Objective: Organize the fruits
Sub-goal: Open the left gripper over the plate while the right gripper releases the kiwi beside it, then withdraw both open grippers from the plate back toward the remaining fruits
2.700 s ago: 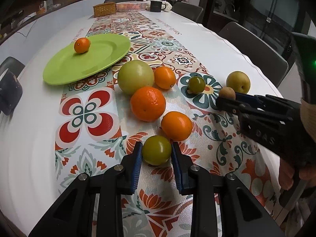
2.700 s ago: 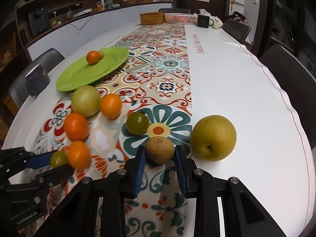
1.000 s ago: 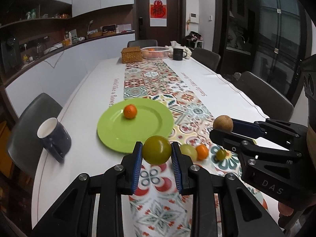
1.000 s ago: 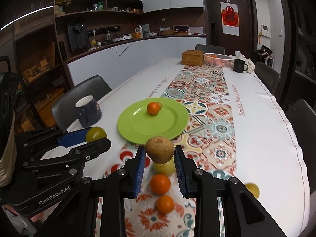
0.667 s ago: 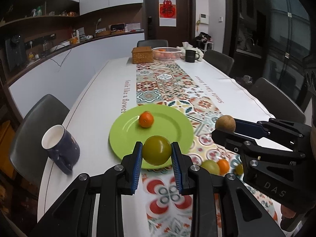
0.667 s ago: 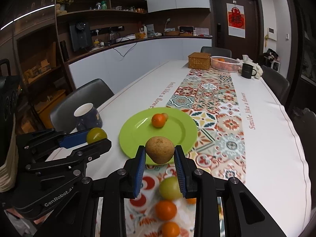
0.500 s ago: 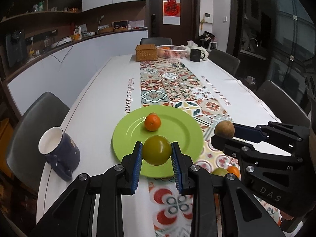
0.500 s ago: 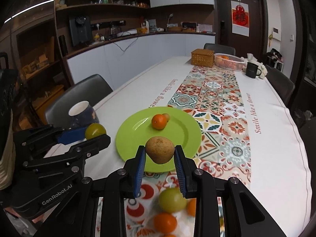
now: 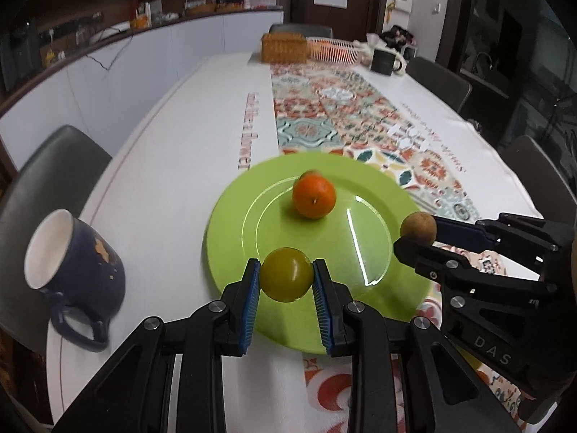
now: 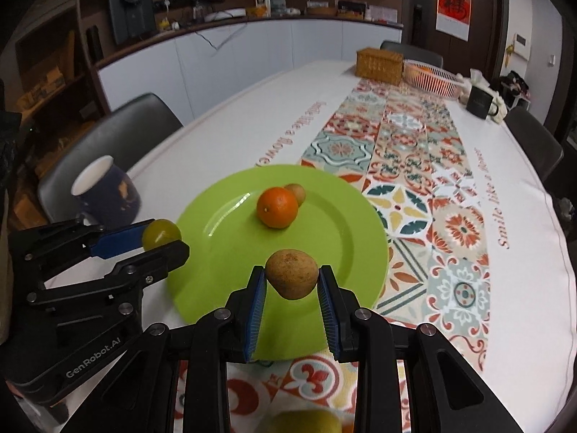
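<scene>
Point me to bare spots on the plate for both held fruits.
Plate: near half, between the orange and the near rim, is bare. Its left flank is bare too. Crowded only mid-plate, where a small brown fruit sits behind the orange.

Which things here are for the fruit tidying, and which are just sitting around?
For the job: green plate, orange, small brown fruit on the plate, green fruit in the left jaws, brown fruit in the right jaws.

Just lying about: blue mug, wicker box, white basket, black mug.
</scene>
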Demonstrator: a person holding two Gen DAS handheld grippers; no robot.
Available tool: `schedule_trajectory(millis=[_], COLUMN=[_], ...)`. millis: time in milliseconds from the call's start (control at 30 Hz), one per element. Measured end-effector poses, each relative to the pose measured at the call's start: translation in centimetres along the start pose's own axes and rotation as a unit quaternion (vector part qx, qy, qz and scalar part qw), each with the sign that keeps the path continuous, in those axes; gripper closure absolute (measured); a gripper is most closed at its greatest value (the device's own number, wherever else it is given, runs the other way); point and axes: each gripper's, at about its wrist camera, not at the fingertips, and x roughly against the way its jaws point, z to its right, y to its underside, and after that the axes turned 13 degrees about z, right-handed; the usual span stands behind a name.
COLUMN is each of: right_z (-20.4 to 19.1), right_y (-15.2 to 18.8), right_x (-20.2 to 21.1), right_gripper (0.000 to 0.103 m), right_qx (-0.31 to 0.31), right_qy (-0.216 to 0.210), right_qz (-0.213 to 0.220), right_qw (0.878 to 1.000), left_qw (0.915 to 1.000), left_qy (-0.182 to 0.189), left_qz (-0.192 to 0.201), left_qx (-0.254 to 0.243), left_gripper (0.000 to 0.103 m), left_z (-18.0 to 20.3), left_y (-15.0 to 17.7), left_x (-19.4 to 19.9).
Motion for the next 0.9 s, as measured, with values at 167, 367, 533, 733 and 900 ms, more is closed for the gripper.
schedule_trajectory(millis=[167,367,533,733,900], right_z=[0.0,0.1,0.3,0.8,1.1], right_y=[0.4,0.5,0.6,0.9,1.3], right_x=[-1.4,-1.5,0.5,4.3,7.9], right_gripper=[0.073,0.069,0.062,0.052,0.048], right_qx=[0.0,-0.002,-0.004,-0.017,-0.025], right_qy=[0.003,0.005,0.01,0.023,0.028], right_qz=[-0.016,-0.015,0.0,0.032,0.06], right_qw=[1.0,1.0,1.0,0.999,0.998], left_qw=[0.9999,0.9999,0.9997,0.9992,0.9981], left_qy=[-0.002,-0.013,-0.023,-0.021,-0.017], left_qz=[-0.015,-0.011,0.011,0.034,0.058], left_qx=[-0.006,-0.003,-0.002,-0.002,-0.011], left_gripper=[0.074,0.068,0.054,0.044,0.039], left_z=[-0.2,-0.5,-0.3,0.5,2.1], left_y=[0.4,0.4,0.0,-0.1,0.1], left_x=[-1.3,-0.9,1.3,4.7,8.2])
